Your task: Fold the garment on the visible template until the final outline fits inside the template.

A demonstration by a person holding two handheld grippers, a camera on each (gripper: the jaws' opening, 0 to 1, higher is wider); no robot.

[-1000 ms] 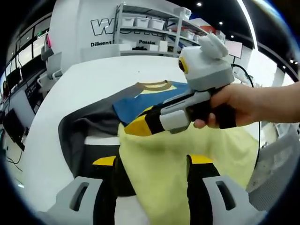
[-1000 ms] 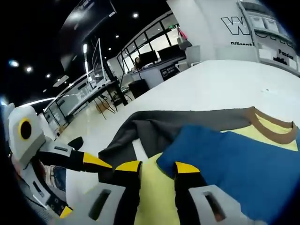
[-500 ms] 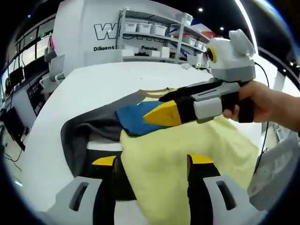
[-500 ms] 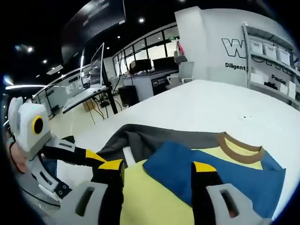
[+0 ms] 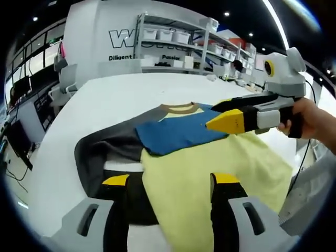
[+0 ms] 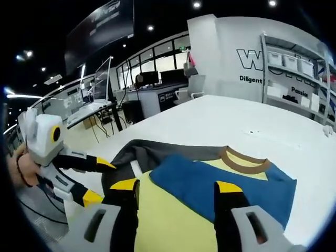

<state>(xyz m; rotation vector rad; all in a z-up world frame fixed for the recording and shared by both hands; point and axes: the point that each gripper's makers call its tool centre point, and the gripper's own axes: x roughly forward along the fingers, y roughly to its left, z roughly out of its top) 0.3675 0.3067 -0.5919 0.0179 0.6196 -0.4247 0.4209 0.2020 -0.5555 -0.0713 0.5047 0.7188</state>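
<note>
Garment lies on the white table, partly folded: yellow body nearest, blue panel across the middle, grey sleeve at left, brown collar beyond.

Left gripper view: left gripper has its jaws spread wide, straddling the yellow hem, nothing pinched between them. Right gripper, held in a hand, hovers over the blue panel with tips closed together and empty.

Right gripper view: right gripper hangs above yellow fabric; its own jaws appear parted here, so actual gap uncertain. Left gripper sits at the garment's edge.
</note>
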